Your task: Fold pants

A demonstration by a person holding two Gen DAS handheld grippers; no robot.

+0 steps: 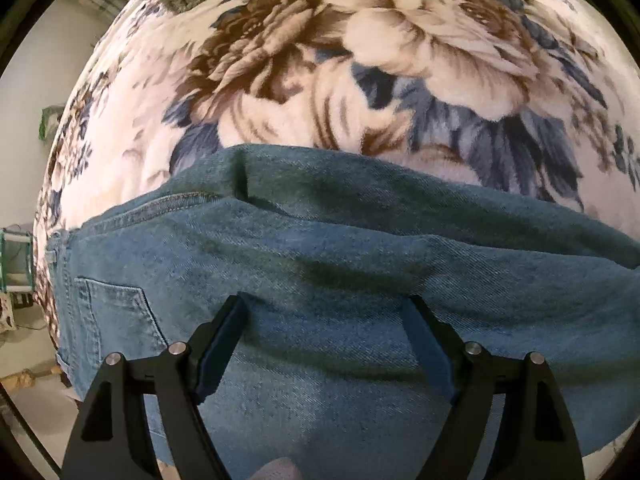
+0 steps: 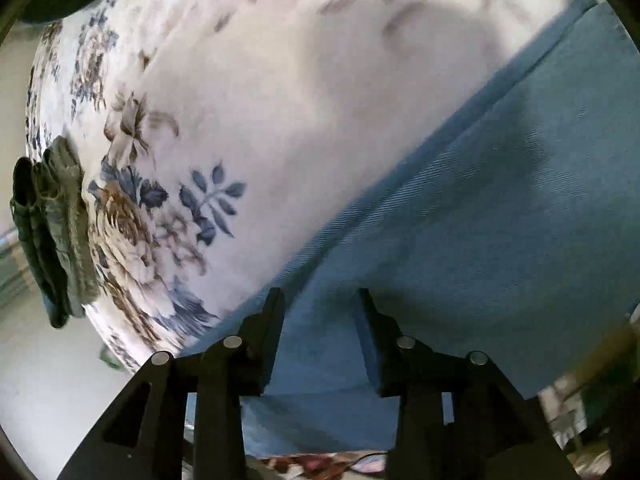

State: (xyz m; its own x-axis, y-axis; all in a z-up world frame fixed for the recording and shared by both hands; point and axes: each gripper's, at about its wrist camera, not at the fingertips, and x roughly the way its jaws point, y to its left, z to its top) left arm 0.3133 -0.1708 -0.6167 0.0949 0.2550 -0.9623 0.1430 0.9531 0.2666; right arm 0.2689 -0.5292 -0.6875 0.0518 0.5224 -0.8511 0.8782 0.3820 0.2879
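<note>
Blue denim pants [image 1: 340,280] lie on a floral blanket [image 1: 360,60], folded lengthwise, with a back pocket [image 1: 112,316] and waistband at the left. My left gripper [image 1: 326,308] is open, its fingers [image 1: 224,340] spread wide just above the denim near the seat. In the right wrist view the pant leg [image 2: 500,200] runs diagonally from lower centre to upper right. My right gripper [image 2: 320,300] is open, its fingers [image 2: 268,332] straddling the leg's edge fabric without pinching it.
A folded dark green garment [image 2: 56,232] lies at the blanket's left edge in the right wrist view. The blanket [image 2: 280,100] spreads beyond the pants. Floor and room clutter [image 1: 16,264] show past the bed edge at the left.
</note>
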